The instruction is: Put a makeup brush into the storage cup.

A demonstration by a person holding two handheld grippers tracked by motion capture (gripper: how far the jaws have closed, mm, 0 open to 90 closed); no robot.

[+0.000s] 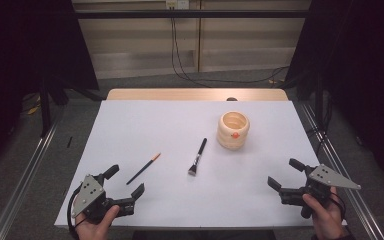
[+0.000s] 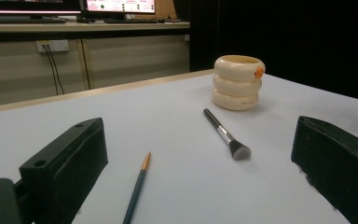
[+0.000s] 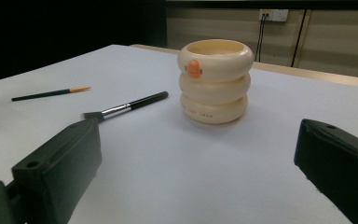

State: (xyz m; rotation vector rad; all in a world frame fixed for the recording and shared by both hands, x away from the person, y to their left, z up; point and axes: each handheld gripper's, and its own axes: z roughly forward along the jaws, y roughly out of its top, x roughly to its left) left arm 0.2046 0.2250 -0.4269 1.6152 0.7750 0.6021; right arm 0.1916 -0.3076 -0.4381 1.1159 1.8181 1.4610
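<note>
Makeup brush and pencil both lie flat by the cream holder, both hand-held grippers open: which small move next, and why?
Probably ease the left hand-held gripper forward to straddle the pencil. Its jaws stand open and empty, the pencil lies nearest it, and the makeup brush and holder sit farther off.

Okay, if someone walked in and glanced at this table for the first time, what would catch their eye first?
Probably the cream ringed holder with its small orange mark, standing upright toward the far right of the white table. Next, the makeup brush lying flat near the middle and the thin pencil lying to its left. At the near edge, the left gripper and right gripper are held with jaws open and nothing between them.
</note>
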